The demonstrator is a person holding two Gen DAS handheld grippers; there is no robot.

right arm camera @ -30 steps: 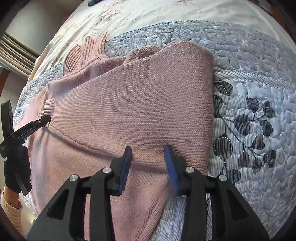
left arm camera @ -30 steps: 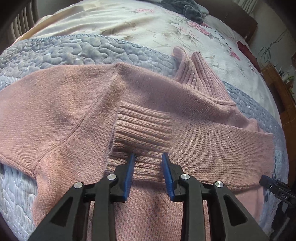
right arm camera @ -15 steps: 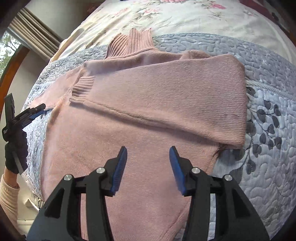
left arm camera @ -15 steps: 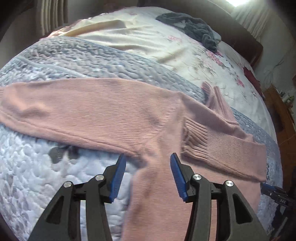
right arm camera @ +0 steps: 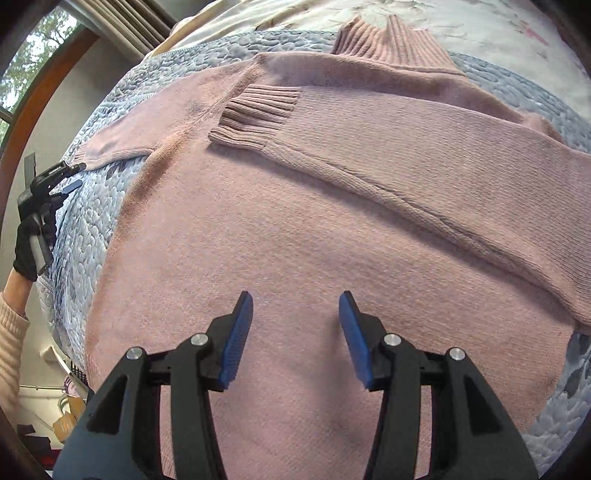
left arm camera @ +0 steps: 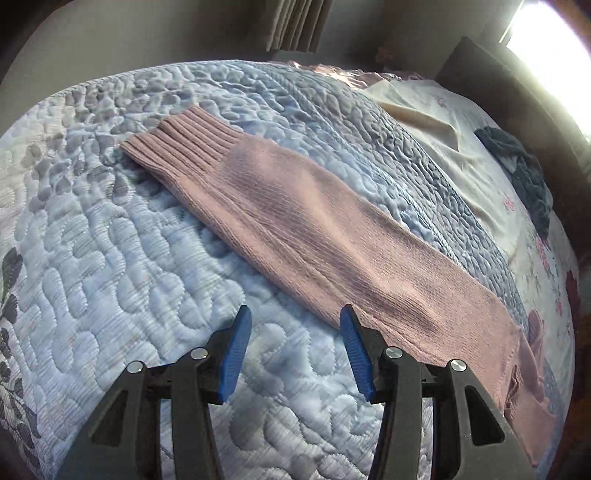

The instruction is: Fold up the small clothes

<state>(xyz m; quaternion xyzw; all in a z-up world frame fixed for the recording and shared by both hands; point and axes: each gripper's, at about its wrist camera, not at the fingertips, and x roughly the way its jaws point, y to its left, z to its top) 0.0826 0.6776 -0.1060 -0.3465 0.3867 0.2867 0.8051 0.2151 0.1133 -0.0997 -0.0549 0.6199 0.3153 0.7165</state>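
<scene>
A pink knit sweater [right arm camera: 314, 229] lies flat on the quilted bed. One sleeve is folded across its chest, the ribbed cuff [right arm camera: 258, 114] near the far shoulder. The other sleeve [left arm camera: 332, 236] stretches out straight over the quilt and ends in a ribbed cuff [left arm camera: 181, 147]. My left gripper [left arm camera: 293, 347] is open and empty above the quilt, just beside this sleeve's near edge. It also shows as a small black tool, the left gripper [right arm camera: 70, 177], at the sleeve's end in the right wrist view. My right gripper [right arm camera: 295, 332] is open and empty above the sweater's body.
The blue-grey quilt [left arm camera: 110, 280] covers the bed, with a floral sheet [left arm camera: 461, 147] beyond it. A dark grey garment [left arm camera: 524, 166] lies near the headboard. A gloved hand [right arm camera: 29, 240] holds the left gripper off the bed's side. Curtains [right arm camera: 122, 18] and a window stand behind.
My left gripper has swung left, from above the folded cuff out over the quilt beside the straight sleeve. My right gripper has drawn back from the sweater's fold over its lower body. Both stayed open.
</scene>
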